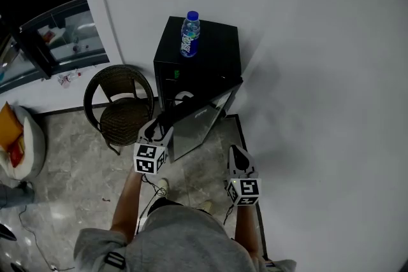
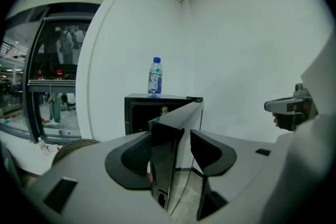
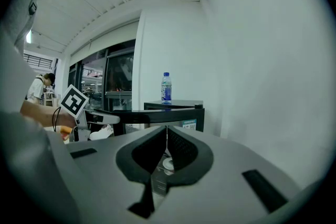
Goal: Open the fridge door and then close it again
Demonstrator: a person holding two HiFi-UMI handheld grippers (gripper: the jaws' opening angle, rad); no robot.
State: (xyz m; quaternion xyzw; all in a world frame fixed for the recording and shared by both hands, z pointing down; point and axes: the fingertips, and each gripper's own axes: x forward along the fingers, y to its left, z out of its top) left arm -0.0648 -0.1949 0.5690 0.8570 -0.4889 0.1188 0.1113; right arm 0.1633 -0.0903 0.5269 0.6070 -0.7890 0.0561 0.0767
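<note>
A small black fridge (image 1: 213,51) stands against the white wall, a water bottle (image 1: 190,34) upright on its top. Its door (image 1: 199,119) is swung open toward me. My left gripper (image 1: 155,128) is at the door's free edge. In the left gripper view that edge (image 2: 164,165) stands between the open jaws (image 2: 170,136); the left pad lies against it and a gap shows at the right pad. My right gripper (image 1: 237,155) hangs shut and empty to the right of the door, near the wall. The right gripper view shows its pads (image 3: 167,136) together, the fridge (image 3: 184,108) and bottle (image 3: 166,87) beyond.
A dark wicker chair (image 1: 121,105) stands just left of the fridge. A glass front with a white ledge (image 1: 60,41) runs along the far left. A white bag with orange contents (image 1: 14,140) lies at the left edge. The white wall (image 1: 319,105) bounds the right.
</note>
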